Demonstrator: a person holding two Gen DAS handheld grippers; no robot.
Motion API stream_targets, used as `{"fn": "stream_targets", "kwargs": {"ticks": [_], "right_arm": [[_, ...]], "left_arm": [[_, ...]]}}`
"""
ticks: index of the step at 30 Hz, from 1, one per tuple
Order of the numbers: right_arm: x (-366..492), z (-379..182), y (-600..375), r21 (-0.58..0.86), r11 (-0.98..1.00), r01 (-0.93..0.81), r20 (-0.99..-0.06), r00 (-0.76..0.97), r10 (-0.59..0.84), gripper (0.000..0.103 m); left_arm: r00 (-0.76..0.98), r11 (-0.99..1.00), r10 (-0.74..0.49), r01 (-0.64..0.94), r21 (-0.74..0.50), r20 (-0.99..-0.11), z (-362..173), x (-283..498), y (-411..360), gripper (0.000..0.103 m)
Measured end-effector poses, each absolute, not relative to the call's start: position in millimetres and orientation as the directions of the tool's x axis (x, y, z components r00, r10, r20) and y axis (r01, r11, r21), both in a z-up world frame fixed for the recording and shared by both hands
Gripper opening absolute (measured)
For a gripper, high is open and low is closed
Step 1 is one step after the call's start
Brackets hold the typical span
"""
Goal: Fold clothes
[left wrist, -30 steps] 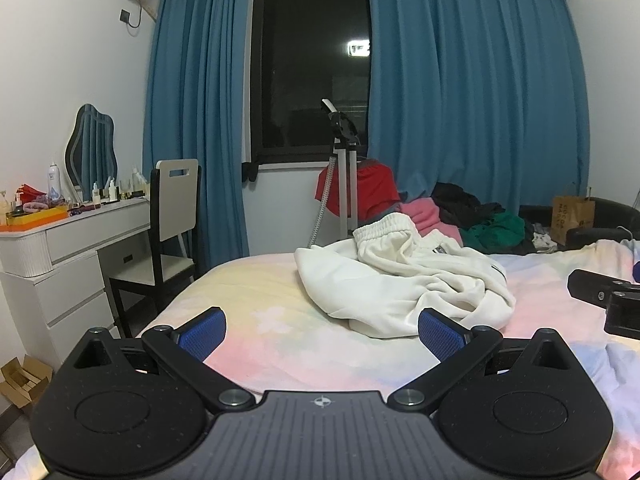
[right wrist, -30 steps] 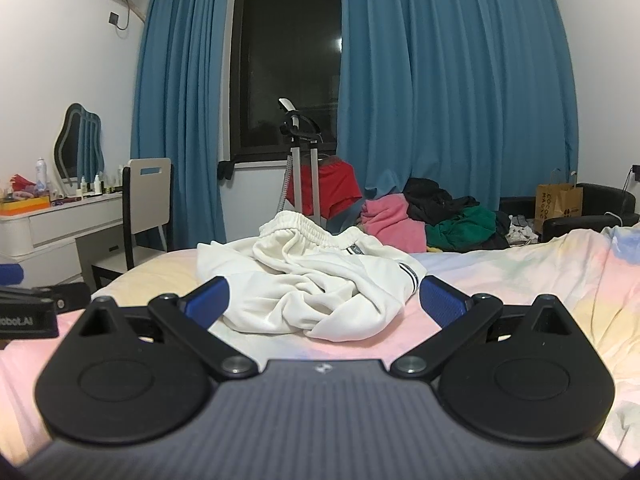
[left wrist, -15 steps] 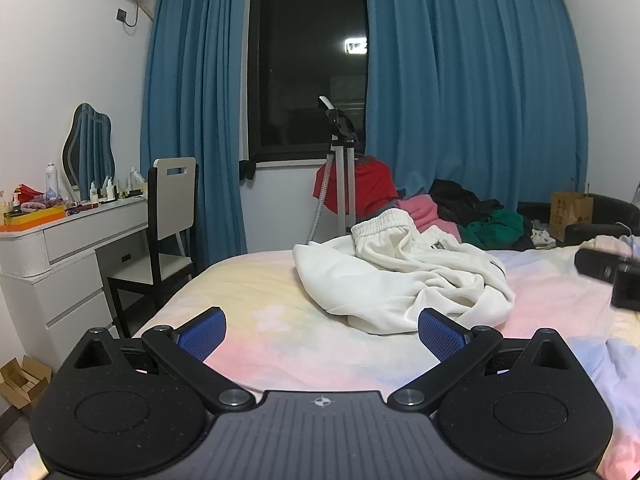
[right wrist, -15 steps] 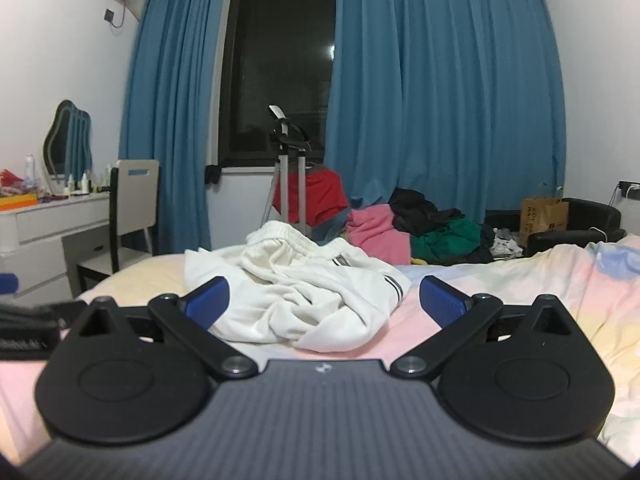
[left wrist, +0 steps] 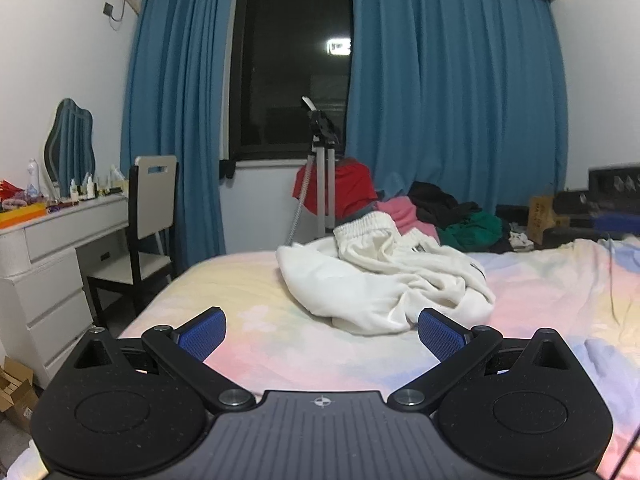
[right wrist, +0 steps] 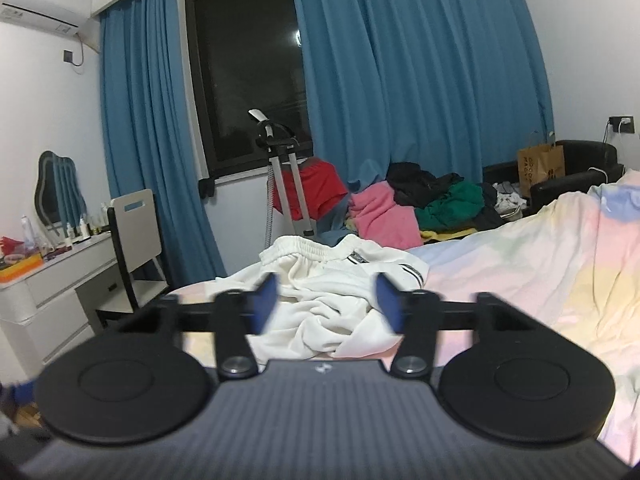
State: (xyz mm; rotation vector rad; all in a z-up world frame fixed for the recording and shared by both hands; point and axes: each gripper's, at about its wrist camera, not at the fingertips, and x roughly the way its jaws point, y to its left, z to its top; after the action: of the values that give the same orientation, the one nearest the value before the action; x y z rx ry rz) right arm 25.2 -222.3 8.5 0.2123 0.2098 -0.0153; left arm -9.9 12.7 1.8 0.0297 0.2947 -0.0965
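Crumpled white trousers [left wrist: 384,280] with an elastic waistband lie in a heap on the pastel bed sheet [left wrist: 248,280]. My left gripper [left wrist: 322,330] is open and empty, low over the sheet just short of the heap. In the right wrist view the same white trousers [right wrist: 332,300] lie right ahead. My right gripper [right wrist: 327,300] is partly open, its blue pads [right wrist: 267,298] on either side of the heap's middle, holding nothing. The right gripper also shows blurred at the right edge of the left wrist view [left wrist: 616,204].
A white dresser [left wrist: 52,264] with bottles and a mirror stands at left, a chair [left wrist: 148,220] beside it. A tripod [left wrist: 320,184] and a pile of red, pink, black and green clothes [left wrist: 440,216] lie beyond the bed. Blue curtains [left wrist: 452,100] flank a dark window.
My right gripper has risen, tilted and moved toward the trousers, and its jaws have narrowed from wide open. My left gripper has hardly moved.
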Motion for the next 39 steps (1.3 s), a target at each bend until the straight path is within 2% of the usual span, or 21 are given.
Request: {"fn": "stream_targets", "kwargs": {"ticks": [1, 4, 8, 15, 20, 22, 25, 28, 31, 32, 33, 34, 38, 39], "right_arm": [[28, 11, -221, 0.213, 0.976, 0.045, -0.215, 0.977, 0.002, 0.028], [31, 21, -218, 0.23, 0.972, 0.04, -0.189, 0.982, 0.004, 0.023], [41, 29, -221, 0.25, 0.968, 0.012, -0.166, 0.986, 0.03, 0.022], [64, -1, -238, 0.267, 0.963, 0.047, -0.23, 0.973, 0.016, 0.022], [87, -39, -252, 0.254, 0.965, 0.066, -0.261, 0.965, 0.002, 0.022], [96, -58, -259, 0.199, 0.977, 0.069, -0.261, 0.965, -0.015, 0.022], [117, -87, -280, 0.187, 0.968, 0.166, -0.302, 0.948, -0.104, 0.023], [146, -114, -299, 0.301, 0.932, 0.2, -0.349, 0.933, -0.088, 0.023], [167, -129, -302, 0.296, 0.934, 0.198, -0.346, 0.934, -0.088, 0.023], [173, -135, -304, 0.308, 0.932, 0.194, -0.346, 0.935, -0.08, 0.023], [177, -140, -305, 0.323, 0.927, 0.189, -0.347, 0.935, -0.07, 0.023], [181, -145, -306, 0.338, 0.923, 0.185, -0.347, 0.936, -0.06, 0.023], [182, -153, -311, 0.327, 0.918, 0.227, -0.337, 0.935, -0.111, 0.023], [181, -153, -315, 0.33, 0.913, 0.241, -0.333, 0.934, -0.126, 0.023]], "left_arm": [[0.95, 0.994, -0.098, 0.105, 0.007, -0.298, 1, -10, 15, 0.103], [0.945, 0.992, -0.12, 0.122, -0.013, -0.304, -3, -7, 20, 0.103], [0.932, 0.99, -0.14, 0.129, -0.053, -0.334, -11, 7, 26, 0.103], [0.926, 0.977, -0.191, 0.148, -0.152, -0.326, 1, 73, 25, 0.103], [0.933, 0.985, -0.174, 0.16, -0.073, -0.314, 10, 170, -19, 0.103], [0.93, 0.984, -0.18, 0.165, -0.073, -0.322, 10, 219, -40, 0.103], [0.929, 0.983, -0.182, 0.161, -0.092, -0.323, 5, 292, -72, 0.103], [0.921, 0.985, -0.17, 0.146, -0.094, -0.351, -5, 360, -101, 0.103], [0.913, 0.99, -0.14, 0.12, -0.075, -0.384, -18, 418, -127, 0.099], [0.909, 0.992, -0.123, 0.108, -0.06, -0.398, -22, 434, -134, 0.096], [0.906, 0.994, -0.106, 0.095, -0.046, -0.409, -25, 443, -137, 0.086], [0.903, 0.996, -0.089, 0.083, -0.033, -0.419, -27, 450, -139, 0.08], [0.897, 0.998, -0.038, 0.053, 0.022, -0.44, -31, 464, -146, 0.035], [0.905, 0.997, -0.048, 0.07, 0.037, -0.423, -27, 455, -147, 0.032]]}}
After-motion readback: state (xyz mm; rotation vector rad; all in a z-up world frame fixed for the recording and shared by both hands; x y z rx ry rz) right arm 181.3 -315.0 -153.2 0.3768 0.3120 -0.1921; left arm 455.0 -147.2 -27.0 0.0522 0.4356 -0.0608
